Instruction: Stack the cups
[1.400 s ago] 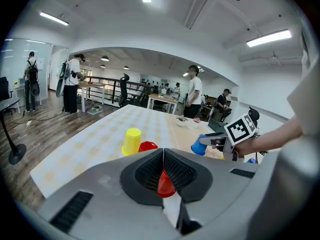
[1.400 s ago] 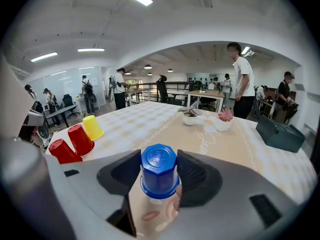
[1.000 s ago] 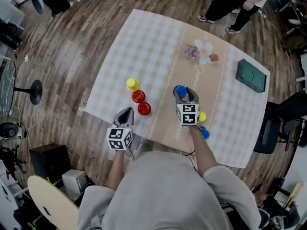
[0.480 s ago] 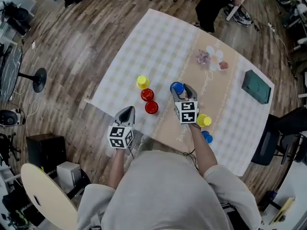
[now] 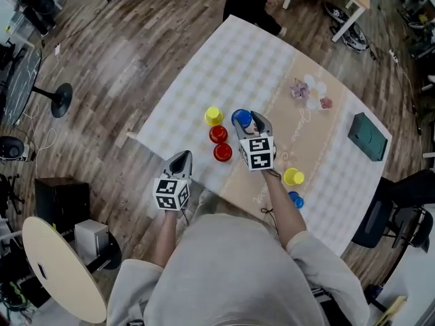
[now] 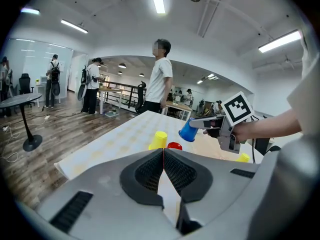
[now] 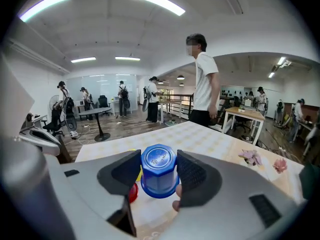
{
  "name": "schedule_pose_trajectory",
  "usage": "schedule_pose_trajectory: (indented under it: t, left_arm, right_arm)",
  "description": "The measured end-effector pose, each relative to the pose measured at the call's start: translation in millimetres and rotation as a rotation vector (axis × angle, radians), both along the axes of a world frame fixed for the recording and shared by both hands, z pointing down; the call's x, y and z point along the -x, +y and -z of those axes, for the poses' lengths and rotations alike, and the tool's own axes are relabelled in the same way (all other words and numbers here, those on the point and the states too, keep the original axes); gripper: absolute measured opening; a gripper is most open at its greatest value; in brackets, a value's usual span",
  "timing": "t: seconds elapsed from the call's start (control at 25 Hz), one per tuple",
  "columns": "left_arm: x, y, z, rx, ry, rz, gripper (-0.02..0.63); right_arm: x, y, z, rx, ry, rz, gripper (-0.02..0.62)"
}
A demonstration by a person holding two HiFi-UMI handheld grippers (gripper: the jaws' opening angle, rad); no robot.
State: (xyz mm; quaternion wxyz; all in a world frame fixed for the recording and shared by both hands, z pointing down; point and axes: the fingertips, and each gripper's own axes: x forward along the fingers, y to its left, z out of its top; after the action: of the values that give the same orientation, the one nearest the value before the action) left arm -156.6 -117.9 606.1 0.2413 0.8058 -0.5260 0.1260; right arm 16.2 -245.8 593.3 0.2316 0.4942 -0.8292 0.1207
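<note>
Right tool [image 5: 253, 122] is clamped on the blue cup [image 5: 241, 118], mouth down, held above the worktop [image 5: 197, 94]; red cups [image 5: 218, 134] lie just left of it (my right is nearer). Left tool [image 5: 181, 160]: closed, empty.

The left gripper [image 6: 163, 153] has its jaws pressed together with nothing between them. Beyond them, an upturned yellow plastic cup [image 6: 160, 139] stands beside a partly hidden red plastic cup [image 6: 174, 145]. The right gripper [image 6: 196, 126] clamps a blue plastic cup [image 6: 188, 131], apparently tilted.
</note>
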Motion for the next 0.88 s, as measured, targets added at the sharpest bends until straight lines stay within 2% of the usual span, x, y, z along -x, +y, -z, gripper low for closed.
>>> schedule_pose_trajectory:
  t: [0.6,0.88]
  left_arm:
    - [33.0,20.9,0.3,-0.005,0.008,0.109,0.014]
    - [46.6,32.7,-3.0,0.004,0.013,0.154,0.015]
  right_arm:
    - [80.1,7.1,7.4,-0.001,0.005,0.192,0.225]
    - [93.8,8.0,-4.9,0.025,0.036,0.219,0.226]
